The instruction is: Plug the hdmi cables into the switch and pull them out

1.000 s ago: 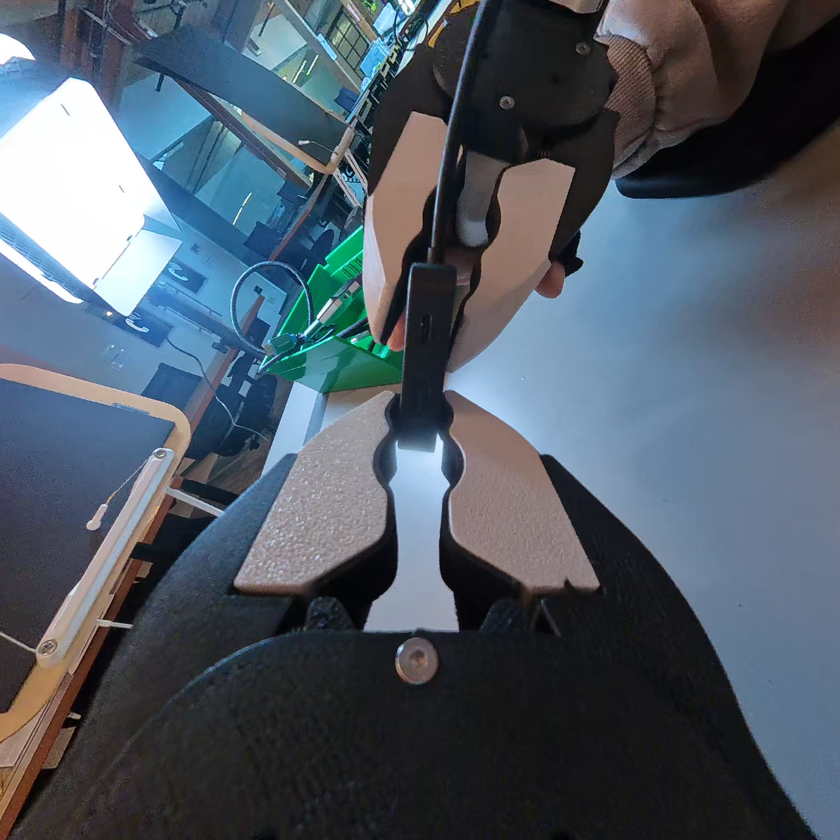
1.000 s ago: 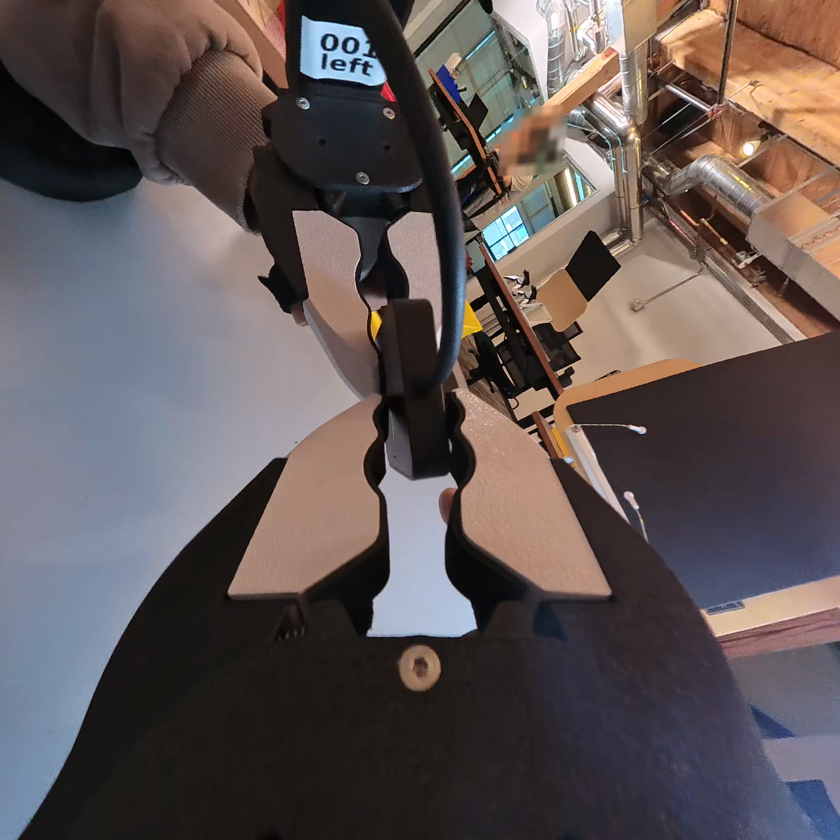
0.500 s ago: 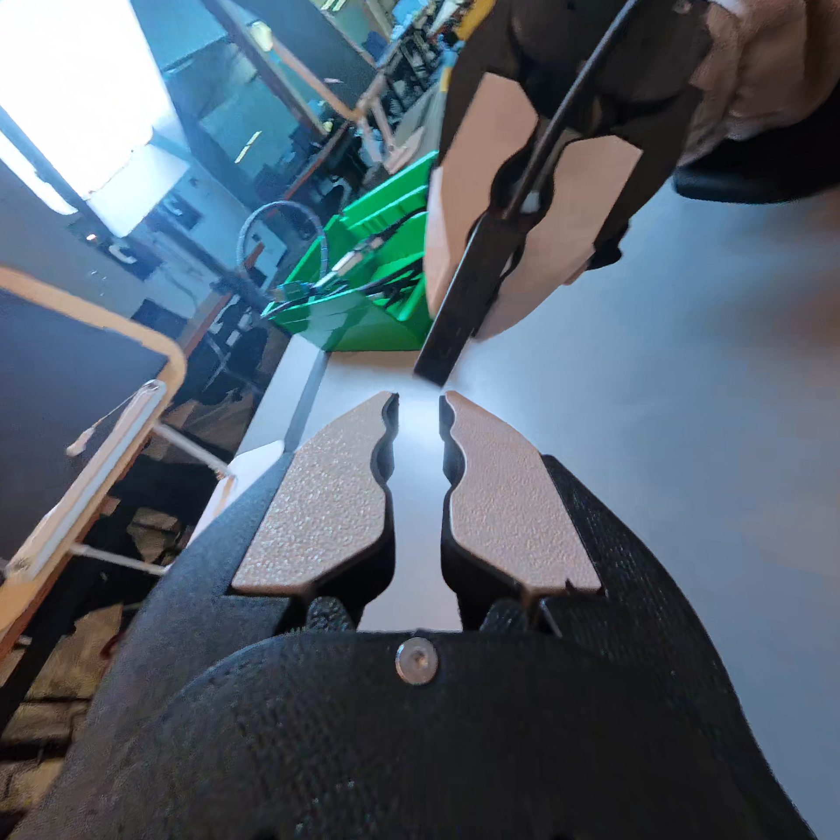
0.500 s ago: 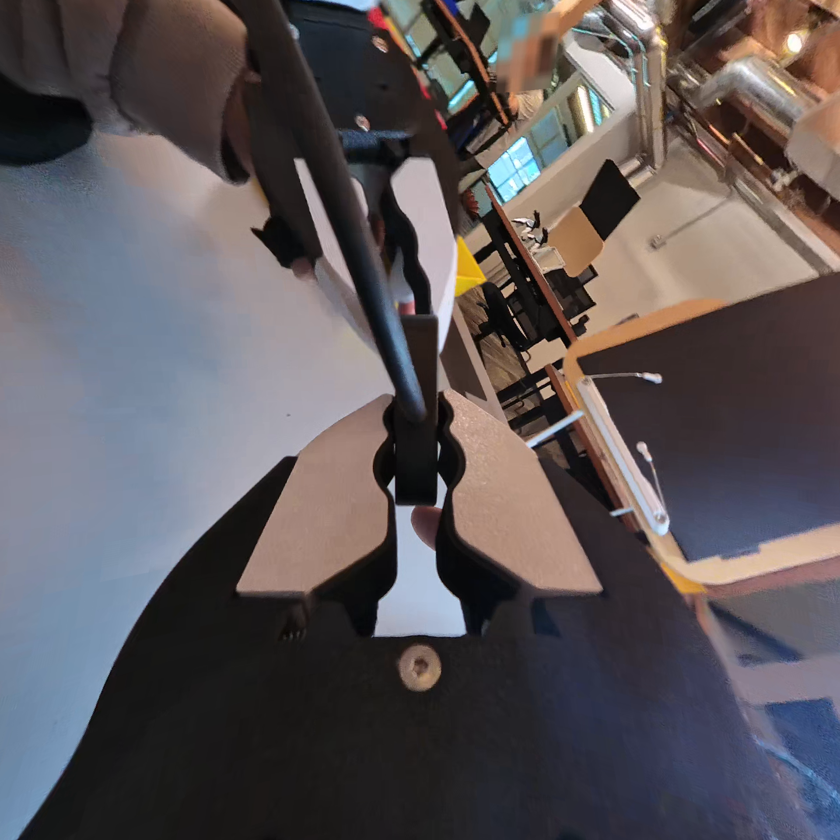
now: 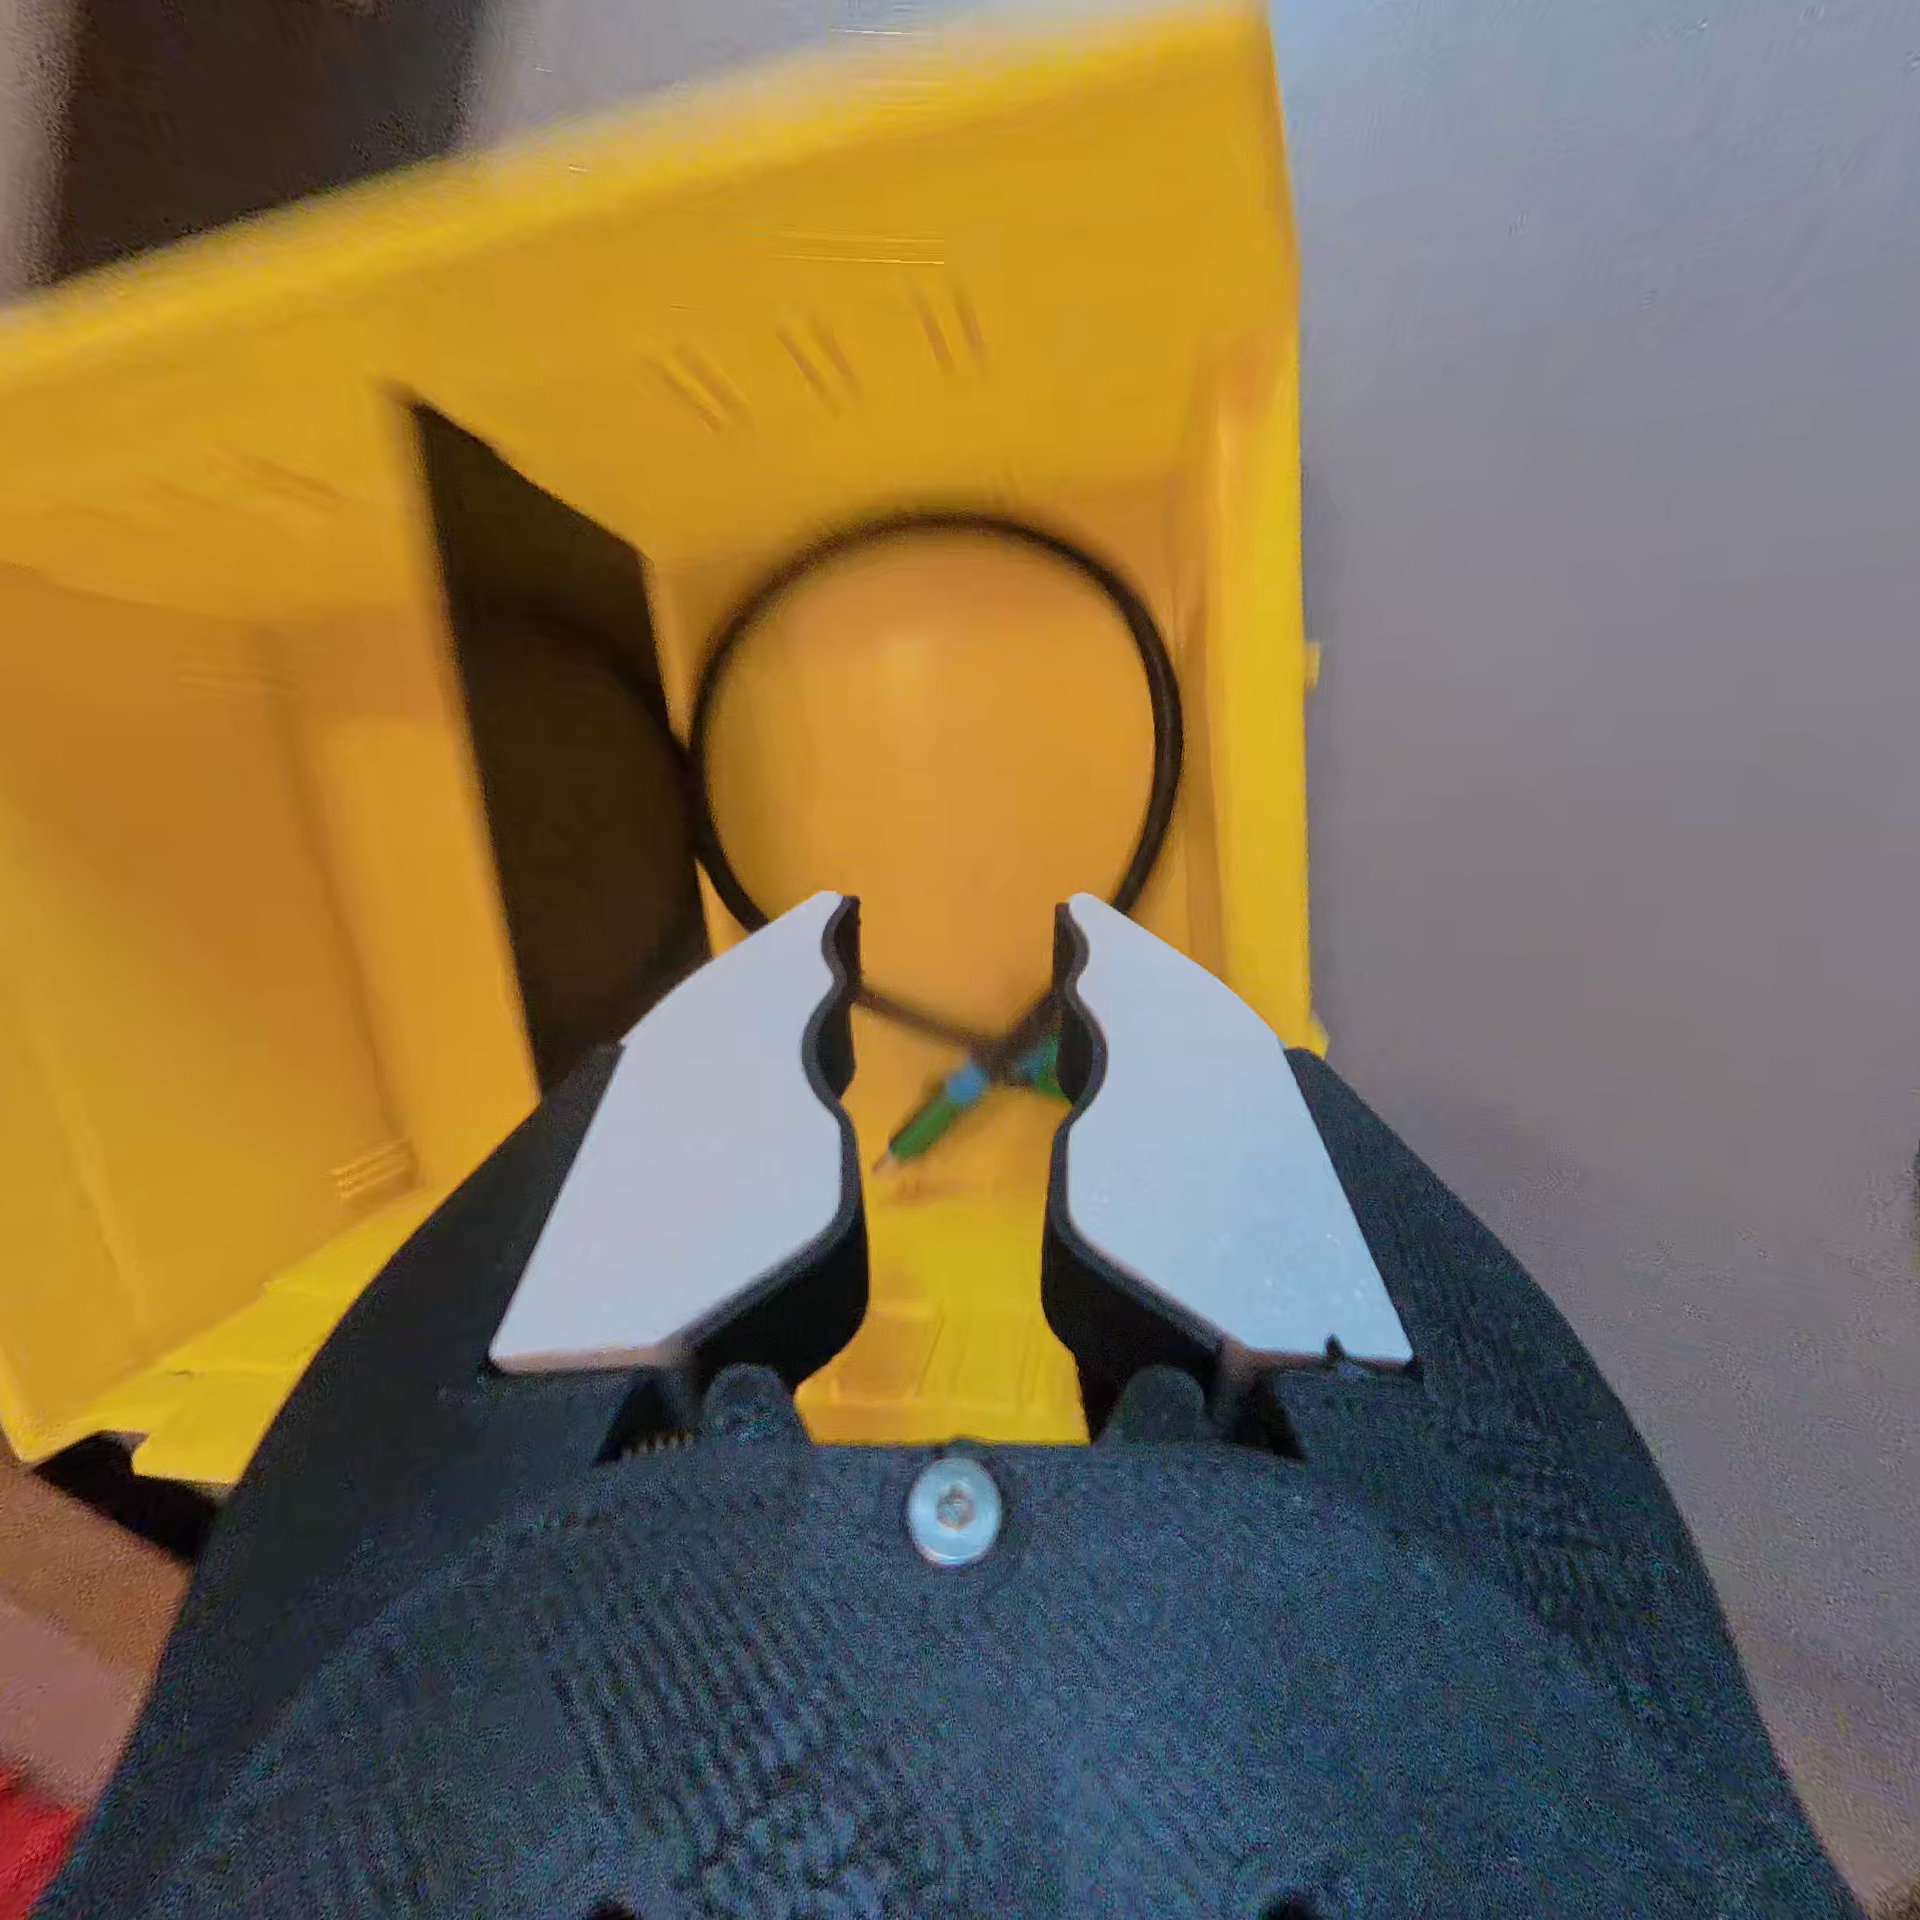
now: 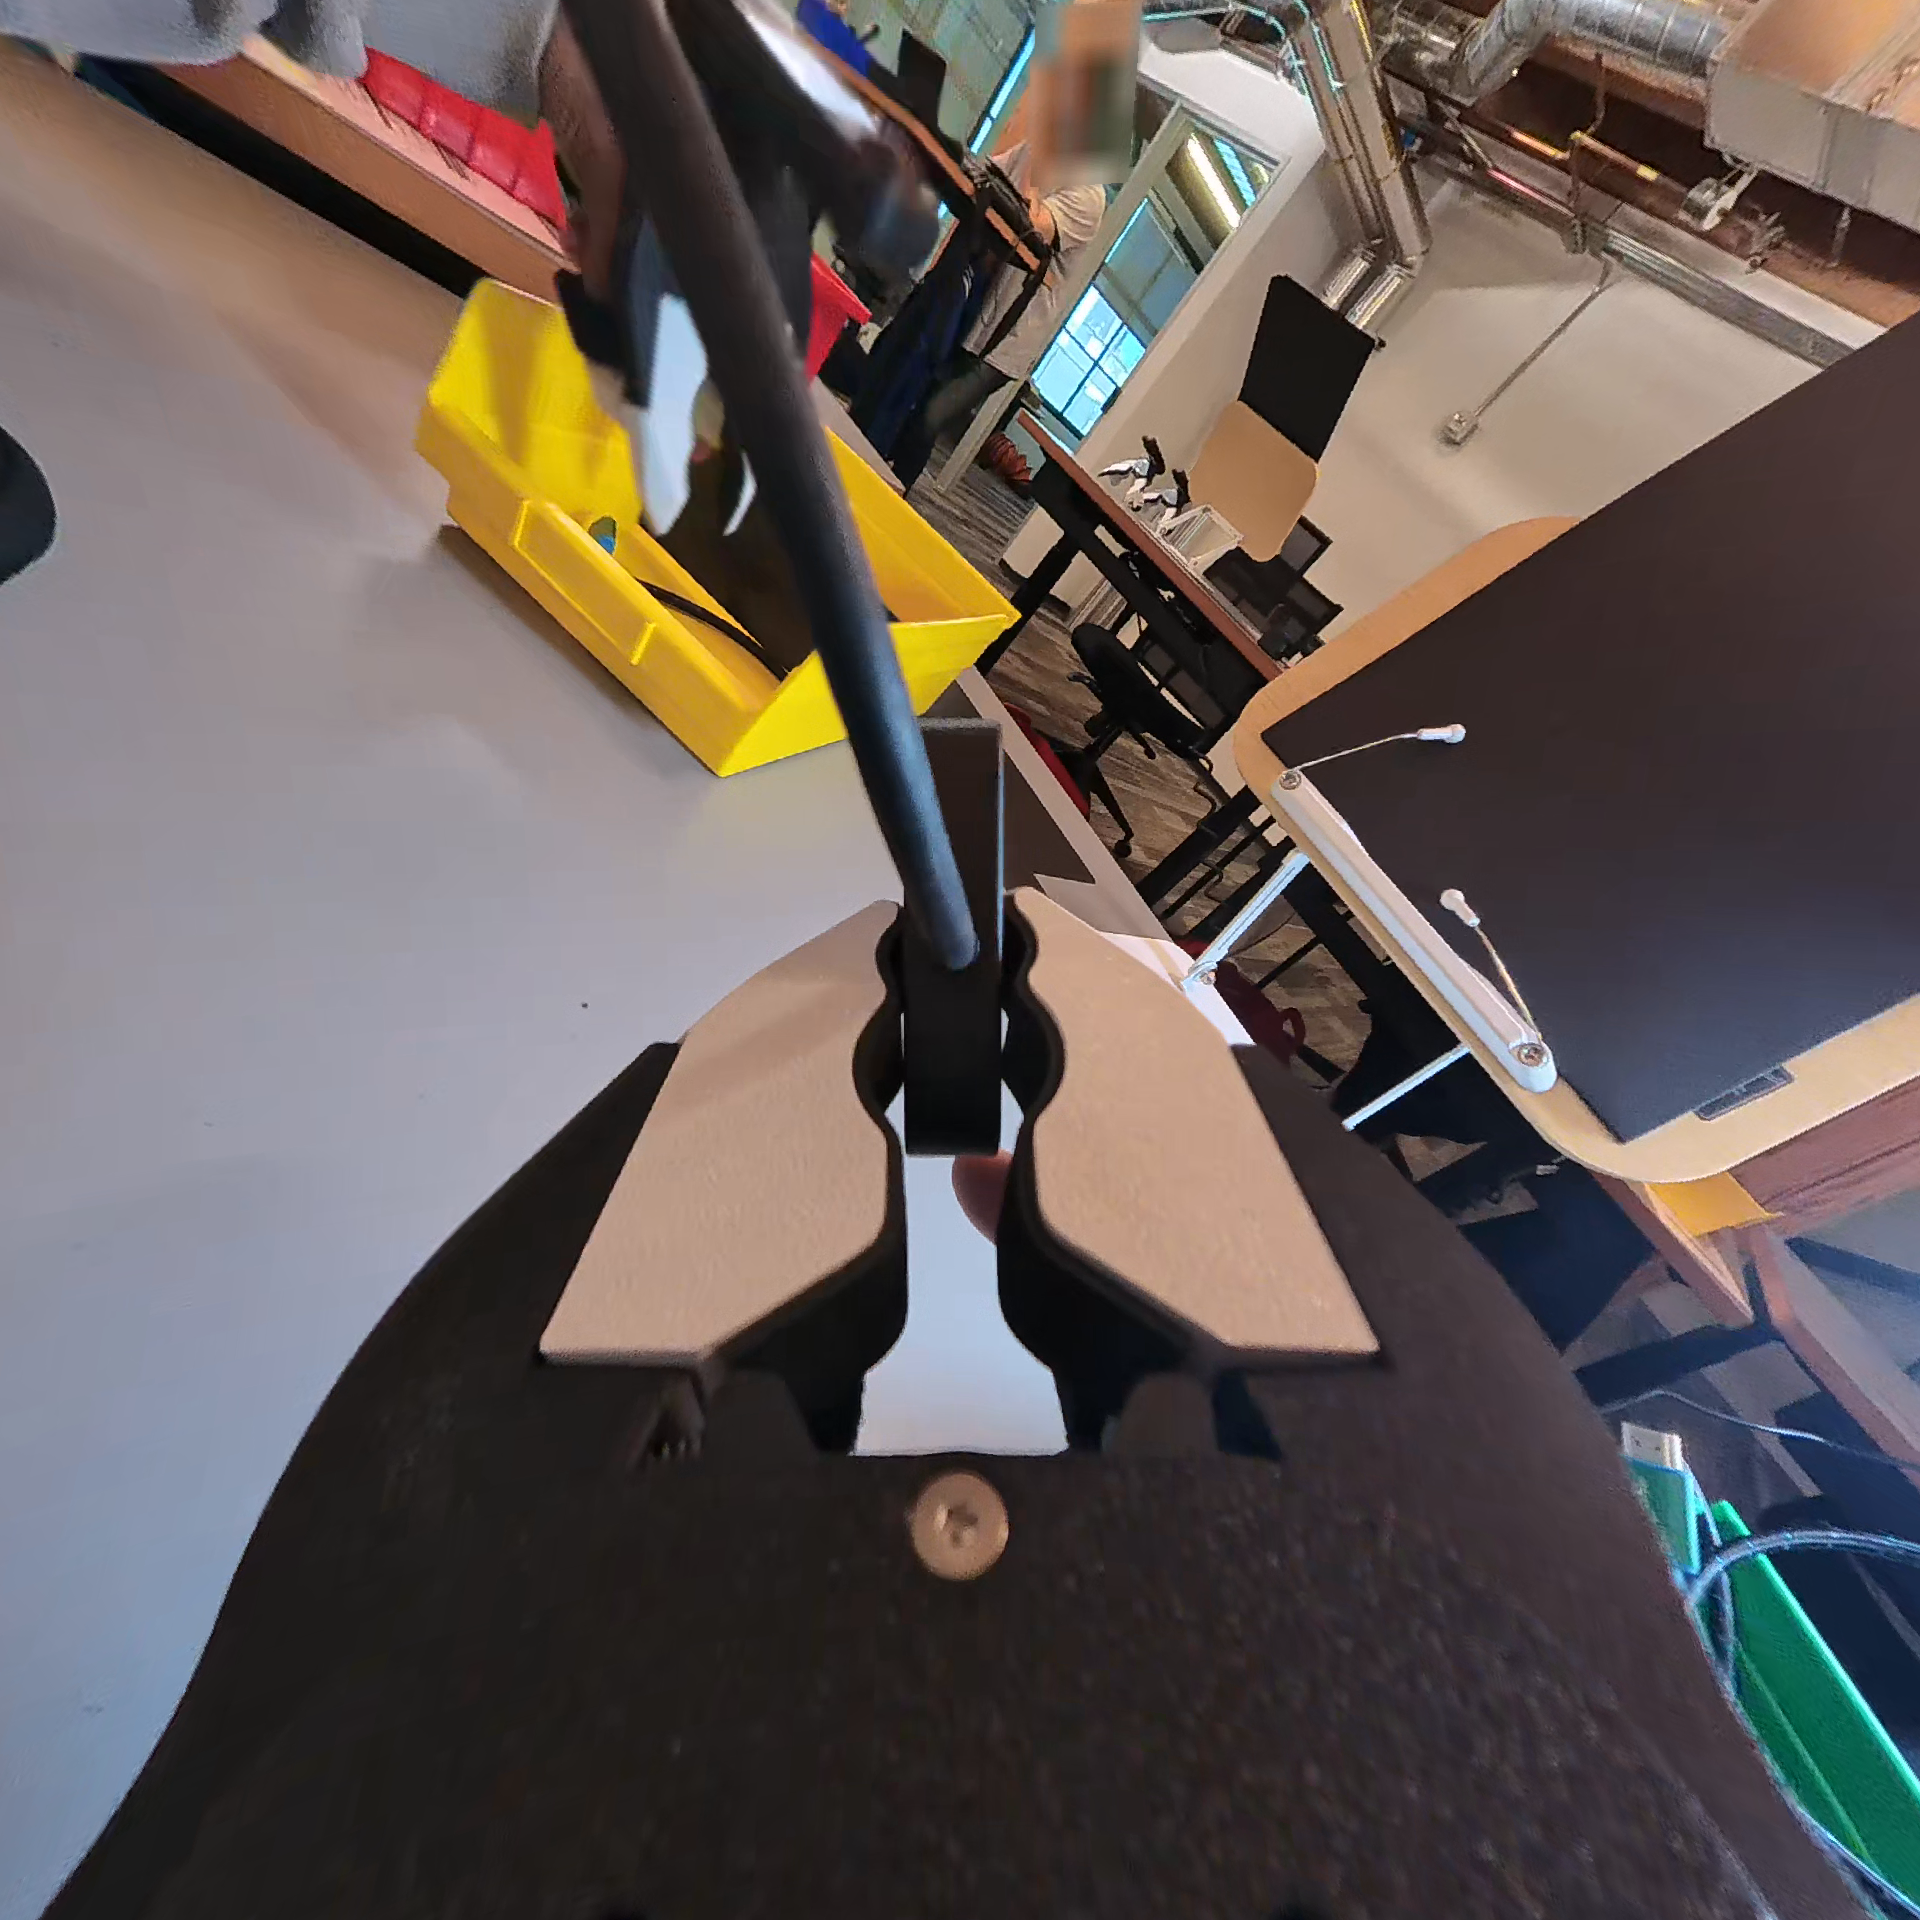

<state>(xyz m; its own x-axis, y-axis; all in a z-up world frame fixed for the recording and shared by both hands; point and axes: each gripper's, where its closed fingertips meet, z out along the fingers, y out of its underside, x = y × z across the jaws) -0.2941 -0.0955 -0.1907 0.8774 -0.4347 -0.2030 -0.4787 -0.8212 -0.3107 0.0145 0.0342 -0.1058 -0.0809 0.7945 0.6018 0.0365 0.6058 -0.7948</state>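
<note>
Looped cable [image 5: 940,727] and flat slab [image 5: 561,748] inside bin [image 5: 727,312] on table [image 6: 260,831]; slab left of loop

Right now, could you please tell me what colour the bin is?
Bright yellow; the bin shows best in the left wrist view.

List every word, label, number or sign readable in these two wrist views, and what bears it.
No text can be read.
On the yellow plastic bin: no writing shows.
On the flat black switch box in the right gripper: blank face.
On the small pale strip at the dark panel edge: too small to read.
</note>
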